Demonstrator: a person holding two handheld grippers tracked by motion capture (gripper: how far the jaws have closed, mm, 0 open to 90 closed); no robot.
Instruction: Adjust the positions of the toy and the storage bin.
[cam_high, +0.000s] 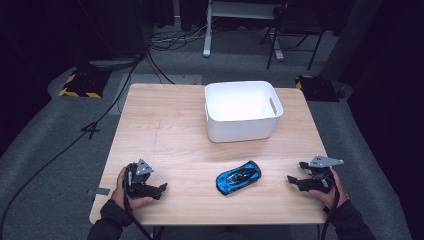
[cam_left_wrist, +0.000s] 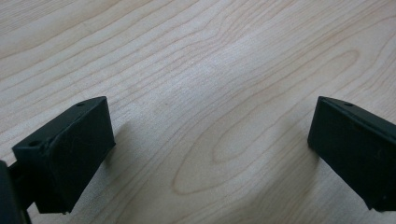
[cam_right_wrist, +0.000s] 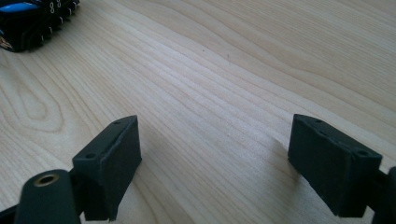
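A blue and black toy car (cam_high: 239, 177) lies on the wooden table (cam_high: 165, 125) near its front edge, between my two grippers. Its dark end shows at the top left of the right gripper view (cam_right_wrist: 28, 23). My left gripper (cam_high: 159, 184) rests at the front left, pointing right toward the car and well apart from it. Its jaws stand wide open over bare wood (cam_left_wrist: 210, 140). At the front right, my right gripper (cam_high: 296, 171) points left toward the car, a short way off. It is open too, with nothing between its jaws (cam_right_wrist: 215, 154).
A white plastic bin (cam_high: 243, 110) with cut-out handles stands empty at the back of the table, right of centre. Cables and yellow-black striped floor plates lie on the grey floor beyond the table. A chair and a stand are at the back.
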